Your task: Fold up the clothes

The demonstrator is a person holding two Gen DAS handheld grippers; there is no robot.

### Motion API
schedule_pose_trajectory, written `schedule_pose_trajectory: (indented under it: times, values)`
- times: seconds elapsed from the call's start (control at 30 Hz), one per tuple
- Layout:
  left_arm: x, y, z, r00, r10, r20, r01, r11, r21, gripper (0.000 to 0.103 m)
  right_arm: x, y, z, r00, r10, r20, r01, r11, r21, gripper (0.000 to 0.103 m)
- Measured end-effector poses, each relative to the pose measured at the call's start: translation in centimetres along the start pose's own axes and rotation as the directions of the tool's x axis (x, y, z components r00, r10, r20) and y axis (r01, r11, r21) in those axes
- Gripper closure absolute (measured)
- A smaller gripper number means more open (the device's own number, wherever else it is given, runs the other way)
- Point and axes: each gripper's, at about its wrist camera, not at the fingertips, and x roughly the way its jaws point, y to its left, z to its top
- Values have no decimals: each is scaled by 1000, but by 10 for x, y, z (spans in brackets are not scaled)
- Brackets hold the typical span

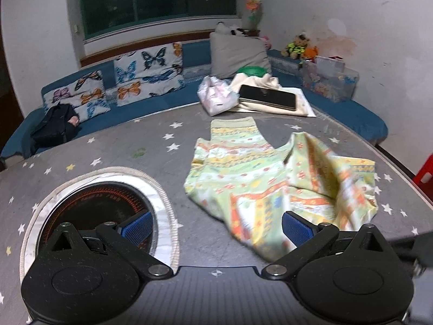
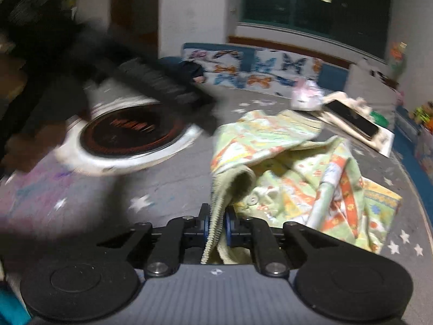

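Observation:
A small green, yellow and orange patterned garment lies crumpled on the grey star-print table. My left gripper is open and empty, its blue pads wide apart, just in front of the garment's near edge. My right gripper is shut on the garment's ribbed green hem and holds that edge lifted; the rest of the garment trails to the right over the table. The right wrist view is blurred.
A round built-in cooktop sits in the table at the left, also in the right wrist view. A phone on folded cream cloth and a pink-white bundle lie at the far edge. A blue sofa with butterfly cushions runs behind.

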Motion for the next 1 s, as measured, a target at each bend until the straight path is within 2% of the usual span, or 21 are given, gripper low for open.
schedule_pose_trajectory:
  times: [0.2, 0.37, 0.47, 0.57, 0.63, 0.73, 0.83, 0.9, 1.0]
  values:
    - [5, -14, -4, 998, -58, -19, 59, 996, 63, 1, -6, 31, -9, 996, 89, -26, -90, 994, -68, 94]
    - [18, -20, -18, 991, -109, -79, 117, 987, 108, 12, -15, 53, -15, 988, 151, -39, -155, 981, -115, 94]
    - [25, -21, -29, 986, -118, -116, 134, 981, 140, 25, -19, 61, -17, 983, 176, -50, -181, 975, -129, 94]
    - [31, -16, -38, 982, -120, -146, 143, 977, 159, 46, -23, 66, -18, 980, 189, -59, -196, 971, -137, 94]
    - [32, -10, -42, 980, -127, -153, 150, 977, 149, 66, -25, 66, -19, 979, 193, -66, -201, 969, -141, 94]
    - [28, 2, -43, 980, -140, -142, 159, 979, 127, 84, -28, 63, -19, 978, 194, -77, -203, 970, -132, 93]
    - [21, 13, -45, 981, -145, -128, 160, 981, 110, 94, -33, 61, -20, 976, 206, -74, -213, 971, -109, 85]
    - [15, 21, -48, 983, -138, -119, 150, 984, 94, 95, -38, 57, -19, 974, 217, -61, -222, 970, -95, 73]
    - [7, 35, -54, 985, -129, -111, 137, 989, 59, 95, -49, 50, -13, 975, 222, -29, -224, 972, -77, 63]
